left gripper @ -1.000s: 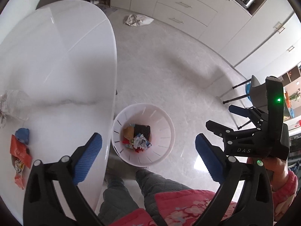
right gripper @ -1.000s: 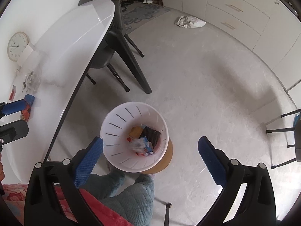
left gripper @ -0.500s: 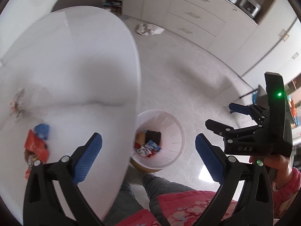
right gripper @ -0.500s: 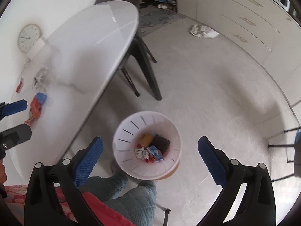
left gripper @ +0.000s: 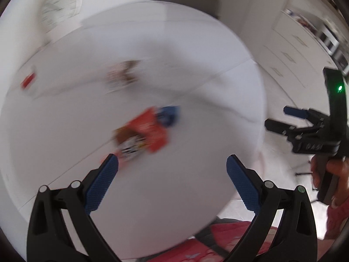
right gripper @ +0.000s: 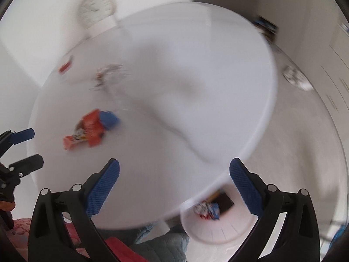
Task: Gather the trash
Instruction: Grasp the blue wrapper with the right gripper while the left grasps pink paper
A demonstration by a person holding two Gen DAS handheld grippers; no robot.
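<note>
Left wrist view: orange wrapper (left gripper: 144,132) lies on white table (left gripper: 196,65), just ahead-left of empty, spread left gripper (left gripper: 172,175), long axis diagonal. Right gripper (right gripper: 174,180), also spread and empty, sits farther off.

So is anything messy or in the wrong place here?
Yes. Wrappers lie loose on the white table: an orange wrapper touching a blue one, a crumpled clear one farther back, and a small red piece near the far edge. Something crumpled also lies on the floor. The bin already holds trash.
</note>
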